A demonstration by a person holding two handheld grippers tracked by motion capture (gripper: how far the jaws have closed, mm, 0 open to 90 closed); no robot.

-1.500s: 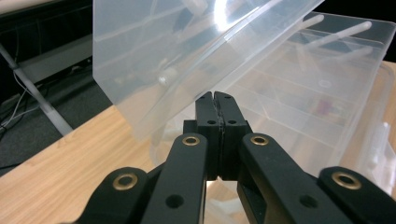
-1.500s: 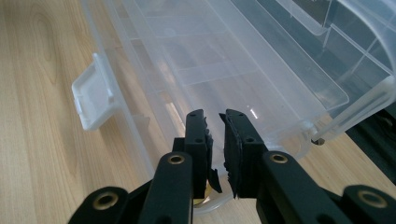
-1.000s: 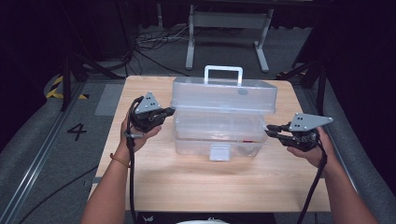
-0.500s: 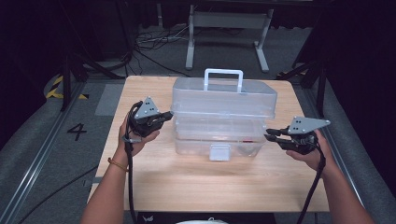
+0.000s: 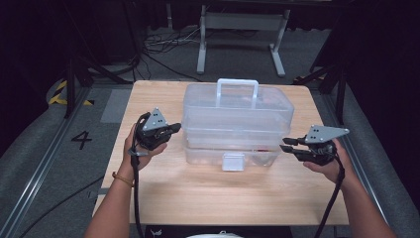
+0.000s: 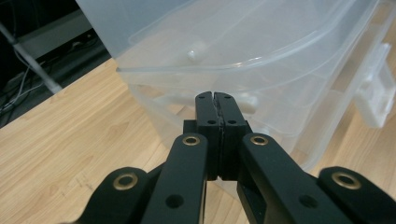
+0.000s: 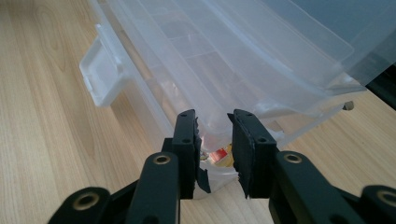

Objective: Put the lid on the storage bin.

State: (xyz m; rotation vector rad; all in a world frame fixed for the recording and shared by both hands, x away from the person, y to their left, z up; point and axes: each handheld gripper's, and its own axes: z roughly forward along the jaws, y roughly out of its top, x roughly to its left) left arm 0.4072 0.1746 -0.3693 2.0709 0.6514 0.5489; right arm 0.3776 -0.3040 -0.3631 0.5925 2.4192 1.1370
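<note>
A clear, translucent plastic storage box (image 5: 233,126) with rounded corners stands near the middle of the pale wooden surface (image 5: 218,193), a little toward its far edge. It is built in stacked tiers, with a frosted white carry handle (image 5: 237,89) standing upright on the lid and a small square white latch (image 5: 233,161) on its near face. Its walls are smooth and glossy, and blurred contents show through them, among them something small and red and yellow low down by the right end.

The left gripper (image 5: 172,128) sits at the box's left end, its tip just beside or touching the wall at the level of the middle tier; which of the two cannot be told. In the left gripper view its two black jaws are pressed flat against each other with nothing between them, pointing at the rim (image 6: 187,70) where an upper tier overhangs the lower one.

The right gripper (image 5: 285,145) sits at the box's right end, low down, close to the bottom tier. Its jaws have just been opening and stand a little apart in the right gripper view, the lower corner of the box (image 7: 212,135) showing in the gap; the pads do not press on it. A grey three-cornered plate tops each matte black gripper, and a dark cable trails back along each forearm.
</note>
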